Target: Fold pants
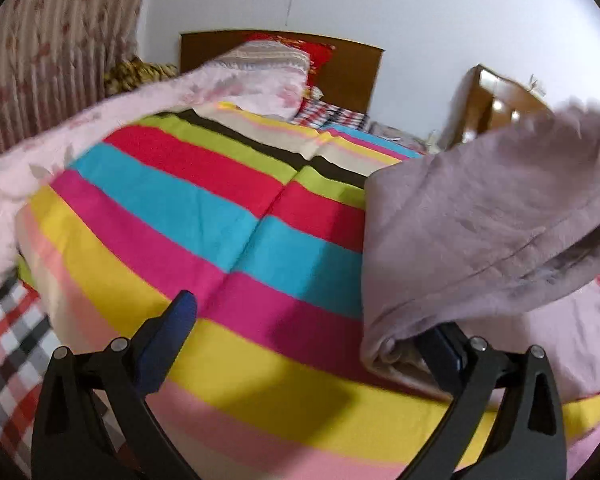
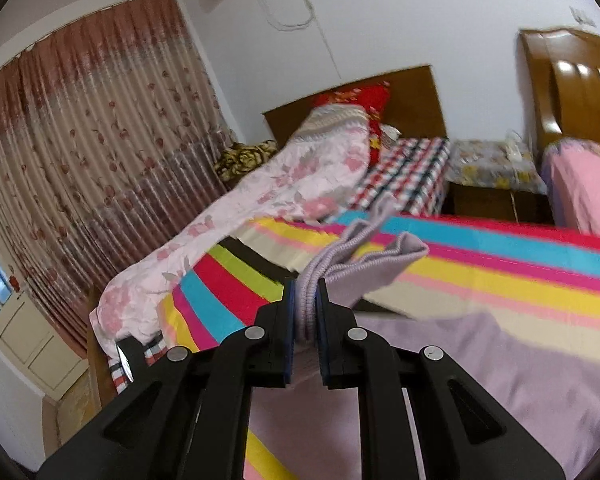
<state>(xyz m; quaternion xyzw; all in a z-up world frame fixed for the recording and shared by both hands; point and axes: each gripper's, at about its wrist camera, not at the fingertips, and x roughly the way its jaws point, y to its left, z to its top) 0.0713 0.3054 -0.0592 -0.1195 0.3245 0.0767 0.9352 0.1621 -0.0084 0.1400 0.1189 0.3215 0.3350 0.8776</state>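
The lilac pants (image 1: 480, 232) hang lifted over the striped blanket (image 1: 204, 216) at the right of the left wrist view, and a fold of them drapes over my left gripper's right finger. My left gripper (image 1: 312, 328) is open, its fingers wide apart, with nothing between them. In the right wrist view my right gripper (image 2: 306, 300) is shut on the ribbed waistband (image 2: 332, 264) of the pants. The rest of the pants (image 2: 480, 368) lies spread below and to the right on the blanket (image 2: 480, 264).
A pink floral quilt (image 2: 268, 196) lies along the bed's left side. A wooden headboard (image 2: 412, 96) and red pillow (image 2: 356, 98) are at the far end. Curtains (image 2: 80, 140) hang on the left. A nightstand (image 2: 492, 176) and second bed (image 2: 584, 184) stand on the right.
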